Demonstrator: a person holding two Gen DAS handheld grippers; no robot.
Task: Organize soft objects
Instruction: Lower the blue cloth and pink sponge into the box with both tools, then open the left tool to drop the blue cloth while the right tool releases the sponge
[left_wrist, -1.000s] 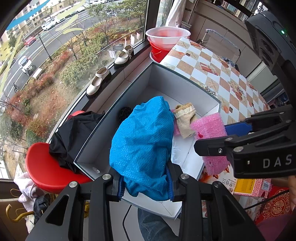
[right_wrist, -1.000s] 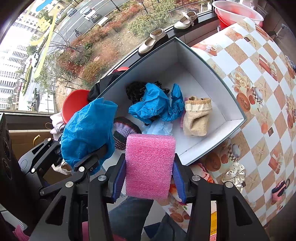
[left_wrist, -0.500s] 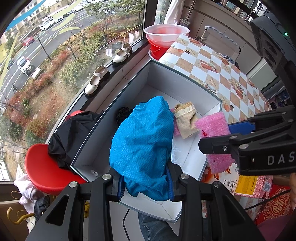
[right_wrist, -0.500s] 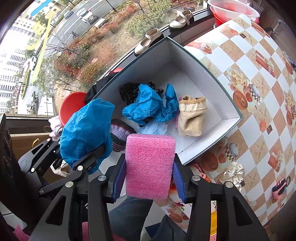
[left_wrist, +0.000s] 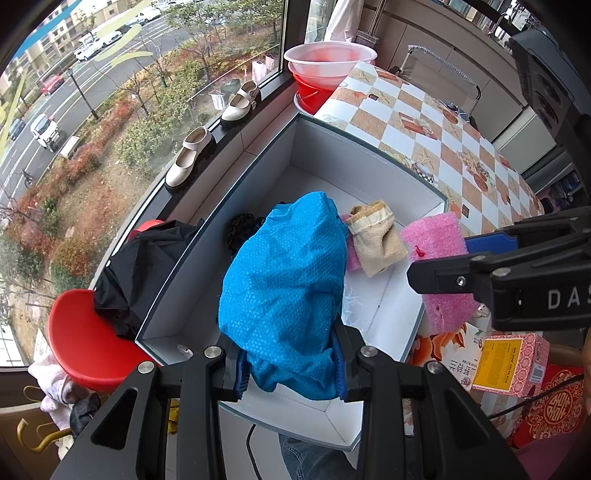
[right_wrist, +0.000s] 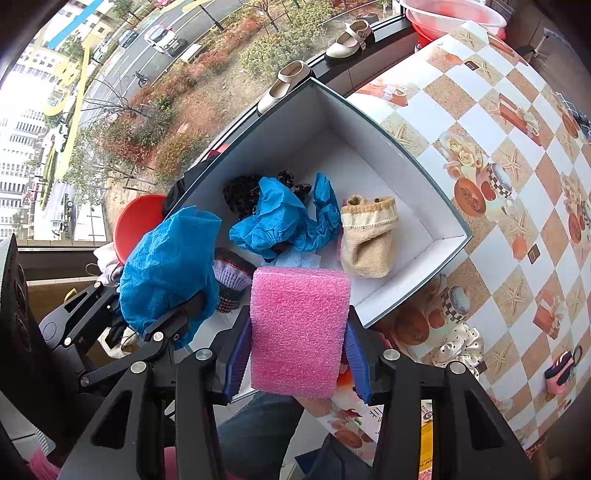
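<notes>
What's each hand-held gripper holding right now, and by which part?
Left hand-held gripper: blue crumpled cloth, pinched at its lower end. Right hand-held gripper: pink foam block, clamped across its two side faces.

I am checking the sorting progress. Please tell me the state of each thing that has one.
Left gripper: shut on the blue cloth, held above the box.
Right gripper: shut on the pink foam, over the box's near edge.
Box: open, partly filled.
Beige pouch: lying in the box.
Second blue cloth: crumpled in the box.
Knitted hat: in the box, partly hidden.
</notes>
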